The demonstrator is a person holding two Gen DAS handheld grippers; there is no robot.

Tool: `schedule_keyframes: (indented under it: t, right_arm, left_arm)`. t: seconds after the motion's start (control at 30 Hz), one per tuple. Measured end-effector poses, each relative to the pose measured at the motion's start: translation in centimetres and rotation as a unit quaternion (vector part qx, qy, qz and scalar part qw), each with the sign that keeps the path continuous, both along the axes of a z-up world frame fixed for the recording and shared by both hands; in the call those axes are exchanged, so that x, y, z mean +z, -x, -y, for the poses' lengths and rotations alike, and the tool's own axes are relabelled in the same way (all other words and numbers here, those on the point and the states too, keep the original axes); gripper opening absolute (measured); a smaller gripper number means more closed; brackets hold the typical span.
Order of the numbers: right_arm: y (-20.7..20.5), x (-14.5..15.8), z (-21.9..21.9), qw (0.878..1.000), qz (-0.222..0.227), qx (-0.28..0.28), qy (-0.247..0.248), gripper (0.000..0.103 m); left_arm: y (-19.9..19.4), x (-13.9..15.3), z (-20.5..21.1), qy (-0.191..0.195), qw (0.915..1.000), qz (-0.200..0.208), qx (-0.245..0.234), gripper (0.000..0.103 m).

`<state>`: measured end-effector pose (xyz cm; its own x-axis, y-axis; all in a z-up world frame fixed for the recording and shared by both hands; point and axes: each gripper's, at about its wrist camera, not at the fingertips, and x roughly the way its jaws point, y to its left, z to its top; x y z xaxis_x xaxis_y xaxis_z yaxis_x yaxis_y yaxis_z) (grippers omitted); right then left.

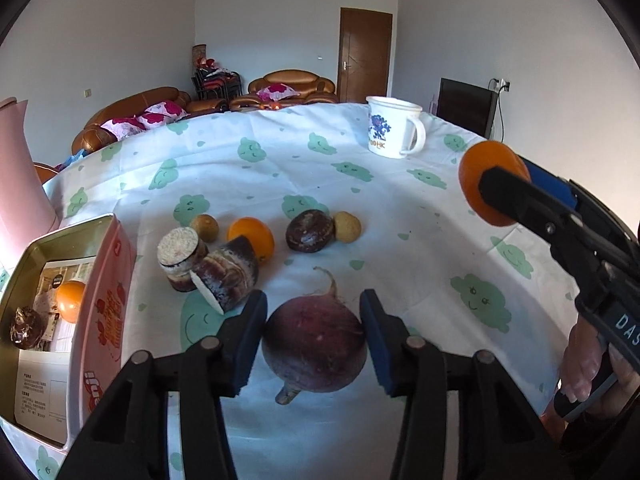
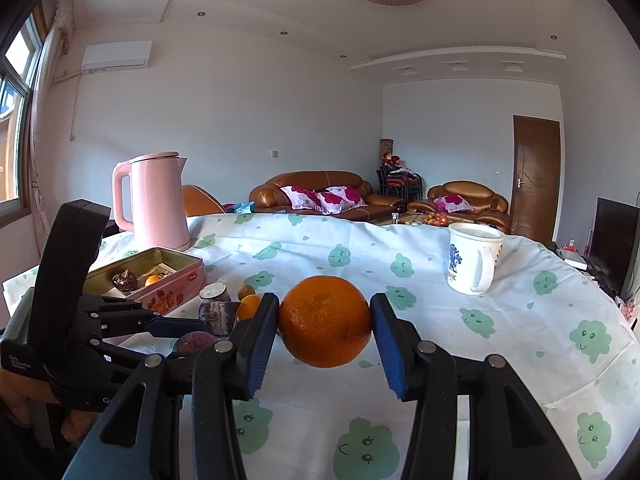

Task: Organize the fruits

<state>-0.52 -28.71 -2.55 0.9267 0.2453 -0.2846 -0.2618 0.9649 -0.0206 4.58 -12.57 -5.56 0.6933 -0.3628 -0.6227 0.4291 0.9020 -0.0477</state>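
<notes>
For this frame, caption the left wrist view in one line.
Left hand-held gripper closes on a purple radish beside an open tin.

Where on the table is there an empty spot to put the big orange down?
Bare cloth lies between the white mug and the produce cluster, and on the near right below the mug. It is crowded by the pink tin, where the taro pieces and small orange sit close together.

White walls and white ceiling enclose the room. Brown leather sofa (image 2: pixel 320 190) stands against the far wall. Right of the sofa: matching armchair (image 2: pixel 466 200), then wooden door (image 2: pixel 536 176). Left of the sofa: window (image 2: pixel 18 92), daylight entering. Air conditioner (image 2: pixel 116 54) above.
</notes>
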Motion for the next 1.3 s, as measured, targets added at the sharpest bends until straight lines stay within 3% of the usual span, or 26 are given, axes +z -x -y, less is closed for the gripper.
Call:
schedule_keyframes:
  t: [0.13,0.17,0.2,0.43,0.47,0.5,0.57,0.87,1.03,1.27,1.3]
  right_arm:
    - [0.0,0.5,-1.0,1.0,0.005,0.012,0.009,0.049]
    - [-0.1,0.6,-1.3,1.0,0.006,0.015,0.011,0.049]
    - [-0.1,0.7,-1.6,1.0,0.006,0.018,0.013,0.049]
    - [-0.4,1.2,-2.9,0.999,0.011,0.026,0.025,0.049]
    - [-0.4,1.2,-2.9,0.999,0.01,0.026,0.026,0.049]
    - [-0.2,1.2,-2.8,0.999,0.01,0.025,0.026,0.049]
    - [0.1,1.2,-2.5,0.999,0.009,0.023,0.024,0.049]
    - [1.2,0.1,-1.5,1.0,0.003,0.022,0.017,0.049]
    - [1.0,-0.4,-1.7,0.999,-0.004,0.027,0.016,0.049]
    - [0.7,-0.6,-2.3,0.999,-0.008,0.034,0.022,0.049]
    - [0.7,-0.6,-2.4,0.999,-0.007,0.035,0.022,0.049]
  left_arm:
    - [0.4,1.5,-1.2,0.018,0.9994,0.027,0.011,0.041]
    - [0.3,1.8,-1.5,0.023,0.9992,0.031,0.011,0.02]
    - [0.3,2.1,-1.8,0.03,0.999,0.032,0.008,0.006]
    - [-0.5,1.6,-2.5,0.021,0.9991,0.025,0.025,0.015]
    - [-0.6,1.5,-2.6,0.023,0.9991,0.022,0.029,0.031]
    - [-0.6,1.5,-2.6,0.024,0.9989,0.022,0.033,0.053]
    - [-0.1,1.6,-2.6,0.023,0.9986,0.032,0.036,0.07]
    - [2.0,-1.1,-0.5,-0.021,0.9997,-0.01,-0.006,0.071]
    - [2.1,-1.4,-0.1,-0.044,0.999,-0.007,0.005,0.055]
    - [2.2,-1.7,-0.5,-0.041,0.999,-0.016,0.005,0.059]
    - [2.2,-1.8,-0.5,-0.035,0.9991,-0.023,-0.002,0.056]
